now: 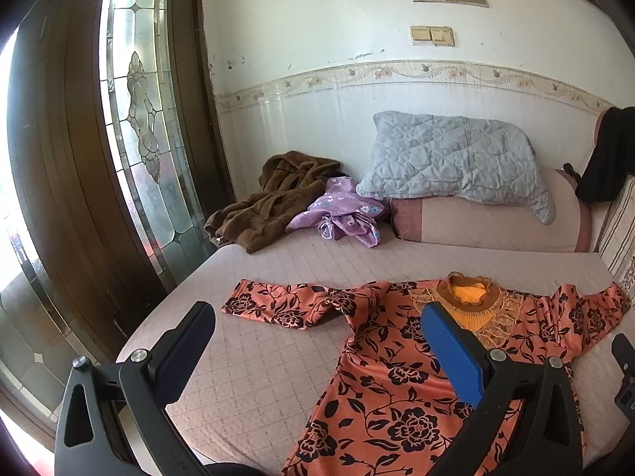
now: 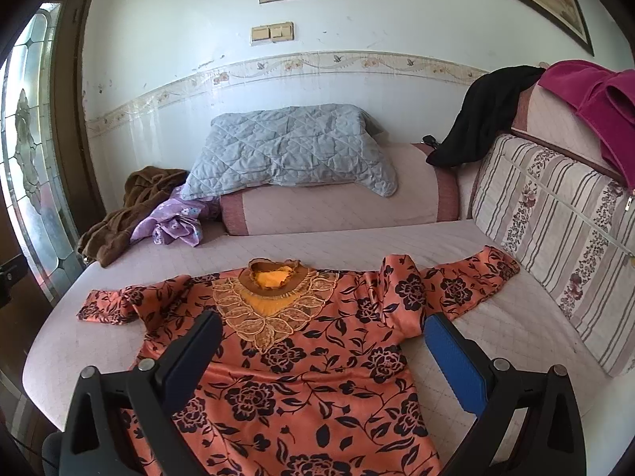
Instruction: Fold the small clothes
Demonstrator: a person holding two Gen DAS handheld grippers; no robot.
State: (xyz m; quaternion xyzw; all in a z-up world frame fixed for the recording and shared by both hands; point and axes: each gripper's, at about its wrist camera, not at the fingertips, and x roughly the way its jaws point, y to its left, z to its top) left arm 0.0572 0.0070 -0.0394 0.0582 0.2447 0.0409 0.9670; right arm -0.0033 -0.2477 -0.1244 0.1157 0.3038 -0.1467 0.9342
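An orange dress with black flowers (image 1: 381, 361) lies flat, face up, on the pink quilted mattress (image 1: 258, 361), sleeves spread to both sides. It also shows in the right wrist view (image 2: 309, 369), with its gold lace collar (image 2: 274, 281) towards the wall. My left gripper (image 1: 317, 317) is open and empty, above the left sleeve and the body's left edge. My right gripper (image 2: 323, 327) is open and empty, above the dress's chest and right side. Neither touches the cloth.
A brown robe (image 1: 270, 198) and a purple flowered garment (image 1: 345, 214) lie heaped at the back left. A grey quilted pillow (image 2: 289, 146) rests on a pink bolster (image 2: 337, 206). Striped cushion (image 2: 555, 238), black cloth (image 2: 484, 111) and magenta cloth (image 2: 595, 99) at right. Glass door (image 1: 139, 119) at left.
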